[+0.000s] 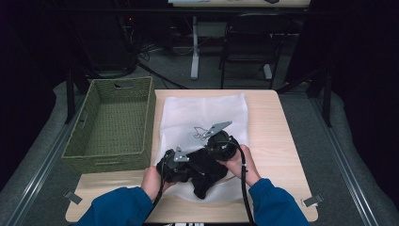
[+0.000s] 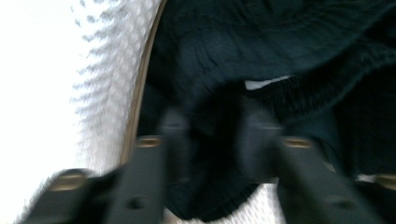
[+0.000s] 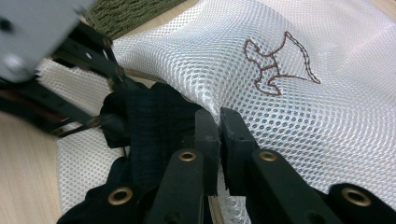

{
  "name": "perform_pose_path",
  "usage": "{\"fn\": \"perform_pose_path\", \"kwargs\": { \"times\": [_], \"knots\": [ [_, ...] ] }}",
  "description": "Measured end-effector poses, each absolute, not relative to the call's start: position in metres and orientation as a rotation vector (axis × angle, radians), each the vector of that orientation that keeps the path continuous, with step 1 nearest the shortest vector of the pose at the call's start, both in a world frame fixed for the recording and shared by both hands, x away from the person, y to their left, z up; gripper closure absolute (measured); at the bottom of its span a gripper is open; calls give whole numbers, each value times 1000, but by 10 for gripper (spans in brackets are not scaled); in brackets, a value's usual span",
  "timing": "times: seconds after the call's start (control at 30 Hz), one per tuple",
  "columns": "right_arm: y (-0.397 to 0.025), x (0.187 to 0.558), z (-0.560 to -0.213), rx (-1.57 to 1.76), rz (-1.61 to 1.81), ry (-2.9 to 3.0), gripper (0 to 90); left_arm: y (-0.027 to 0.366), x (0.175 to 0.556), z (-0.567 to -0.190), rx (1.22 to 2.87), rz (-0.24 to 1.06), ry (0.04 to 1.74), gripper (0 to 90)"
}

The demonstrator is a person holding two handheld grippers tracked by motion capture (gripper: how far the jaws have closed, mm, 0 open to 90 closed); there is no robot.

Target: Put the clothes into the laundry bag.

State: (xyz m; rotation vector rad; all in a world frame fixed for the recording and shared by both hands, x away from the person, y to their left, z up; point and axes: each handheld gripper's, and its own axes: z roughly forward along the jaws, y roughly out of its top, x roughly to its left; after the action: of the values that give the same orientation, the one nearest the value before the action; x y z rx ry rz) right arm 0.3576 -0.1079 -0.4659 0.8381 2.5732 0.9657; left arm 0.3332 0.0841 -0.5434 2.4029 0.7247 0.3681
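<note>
On the bench (image 1: pixel 277 141), the right claw (image 3: pixel 219 122) pinches the white mesh bag (image 3: pixel 299 116) at its near edge, beside a brown stitched emblem (image 3: pixel 279 65) without readable writing. The left claw (image 2: pixel 212 126), jaws apart, straddles the black garment (image 2: pixel 261 42) at the bag's mouth.

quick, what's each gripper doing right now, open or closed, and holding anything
Left gripper: open, jaws spread around a fold of the dark garment.
Right gripper: closed, pinching the edge of the white mesh bag.
</note>
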Motion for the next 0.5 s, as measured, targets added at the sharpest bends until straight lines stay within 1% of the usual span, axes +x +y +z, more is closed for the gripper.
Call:
{"fn": "perform_pose_path", "kwargs": {
  "times": [0.03,0.2,0.23,0.3,0.33,0.37,0.5],
  "knots": [
    [-109,358,-466,839,971,2575,870,82,334,-544,2420,395,704,847],
    [-110,357,-463,844,1002,2574,871,72,347,-543,2424,541,666,862],
    [-110,357,-462,844,1001,2570,871,71,350,-543,2415,544,675,861],
    [-111,357,-462,849,999,2567,871,72,352,-544,2420,505,687,854],
    [-111,358,-463,856,991,2570,871,72,351,-545,2430,481,681,840],
    [-111,359,-465,861,985,2574,871,73,350,-545,2436,471,677,781],
    [-112,360,-468,878,971,2578,871,80,343,-536,2448,413,651,612]
  ]
}}
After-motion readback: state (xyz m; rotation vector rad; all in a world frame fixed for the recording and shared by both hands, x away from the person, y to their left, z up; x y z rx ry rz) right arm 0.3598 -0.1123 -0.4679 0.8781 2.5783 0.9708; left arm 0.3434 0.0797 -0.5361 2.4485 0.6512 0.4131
